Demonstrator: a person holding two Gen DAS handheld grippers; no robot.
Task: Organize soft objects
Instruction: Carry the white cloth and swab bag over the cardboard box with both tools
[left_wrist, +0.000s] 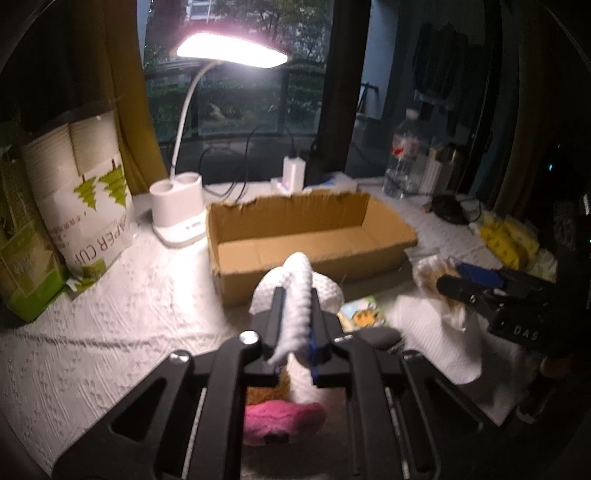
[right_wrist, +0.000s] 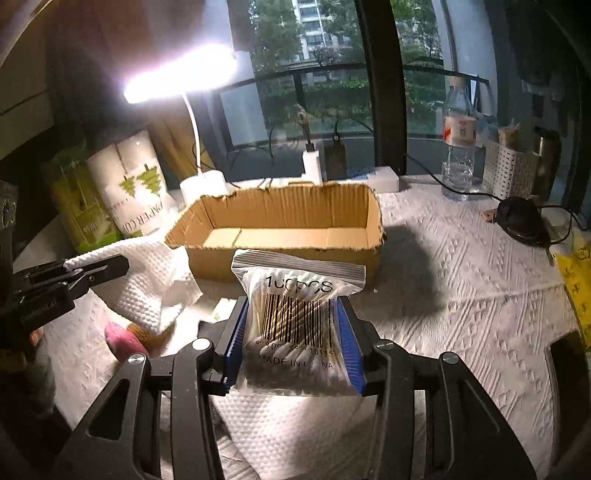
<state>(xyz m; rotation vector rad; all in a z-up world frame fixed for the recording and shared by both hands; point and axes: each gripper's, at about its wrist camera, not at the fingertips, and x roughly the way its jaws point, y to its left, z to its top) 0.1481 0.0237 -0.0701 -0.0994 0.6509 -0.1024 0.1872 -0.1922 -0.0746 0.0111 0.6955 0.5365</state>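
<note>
My left gripper (left_wrist: 295, 295) is shut on a folded white textured cloth (left_wrist: 300, 284), held above the table just in front of an open cardboard box (left_wrist: 288, 212). The right wrist view shows that cloth (right_wrist: 147, 284) hanging from the left gripper (right_wrist: 110, 267) at the left. My right gripper (right_wrist: 291, 310) is shut on a clear zip bag of cotton swabs (right_wrist: 295, 291), its blue pads pressing both sides, in front of the box (right_wrist: 288, 210). A pink plush item (left_wrist: 280, 417) lies on the table below the left gripper.
A lit white desk lamp (left_wrist: 177, 218) and a bag of paper cups (left_wrist: 92, 206) stand left of the box. A water bottle (right_wrist: 458, 147), a white basket (right_wrist: 511, 173), a black mouse (right_wrist: 517, 218) and yellow packets (left_wrist: 506, 236) sit to the right. A white paper towel (right_wrist: 295, 424) lies below the right gripper.
</note>
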